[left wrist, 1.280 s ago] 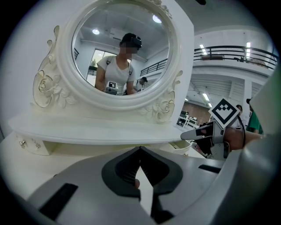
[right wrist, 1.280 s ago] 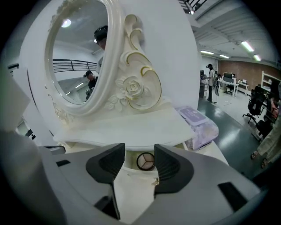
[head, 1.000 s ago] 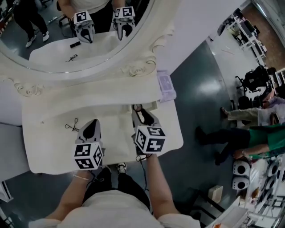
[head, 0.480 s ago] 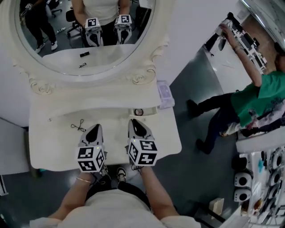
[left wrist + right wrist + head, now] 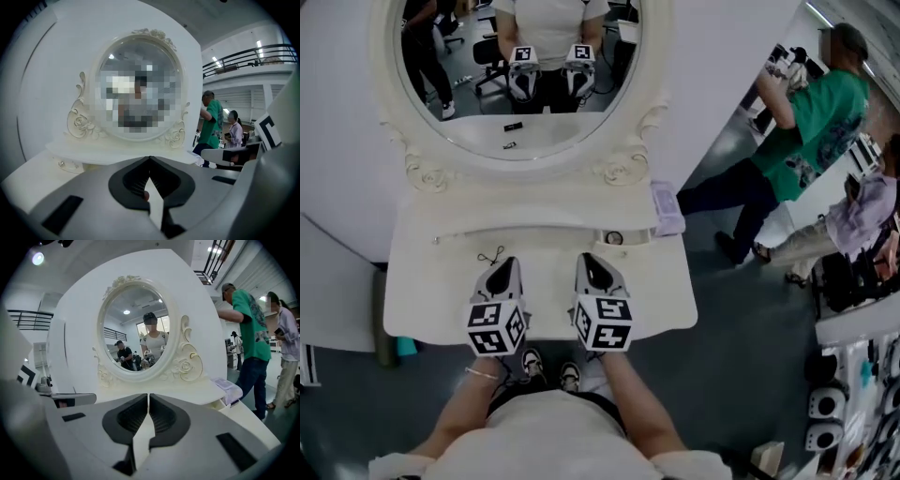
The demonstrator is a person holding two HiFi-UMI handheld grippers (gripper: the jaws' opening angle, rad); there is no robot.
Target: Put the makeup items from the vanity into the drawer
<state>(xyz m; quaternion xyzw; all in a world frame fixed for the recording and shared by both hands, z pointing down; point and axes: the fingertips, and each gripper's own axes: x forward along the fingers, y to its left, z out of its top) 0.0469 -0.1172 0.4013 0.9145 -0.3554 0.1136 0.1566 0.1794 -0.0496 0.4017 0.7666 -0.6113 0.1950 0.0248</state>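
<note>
Head view: the vanity's small drawer (image 5: 636, 234) stands open under the shelf, toward the tabletop's (image 5: 431, 291) back right, and a round item (image 5: 614, 238) lies inside it, so at least one piece looks put away. A wiry curler (image 5: 490, 257) lies out on the tabletop left of centre, just ahead of the left gripper (image 5: 500, 274), and is not yet in the drawer. A lilac box (image 5: 667, 208) sits at the shelf's right end; whether it counts as makeup I cannot tell. The mirror (image 5: 520, 75) also reflects a small dark item whose real spot I cannot find. The right gripper (image 5: 595, 272) hovers beside the left one near the front edge, short of the drawer, and neither touches anything. Left gripper view: the left gripper's (image 5: 150, 159) jaws meet at the tips and grip nothing I can name; a tiny reddish speck low in the gap is too small to tell. Right gripper view: the right gripper's (image 5: 148, 397) jaws are closing to a thin slit with nothing between them; the drawer (image 5: 220, 404) shows open at the right, below the box (image 5: 228, 386). My judgement: partly done, with the curler the clear item left.
</note>
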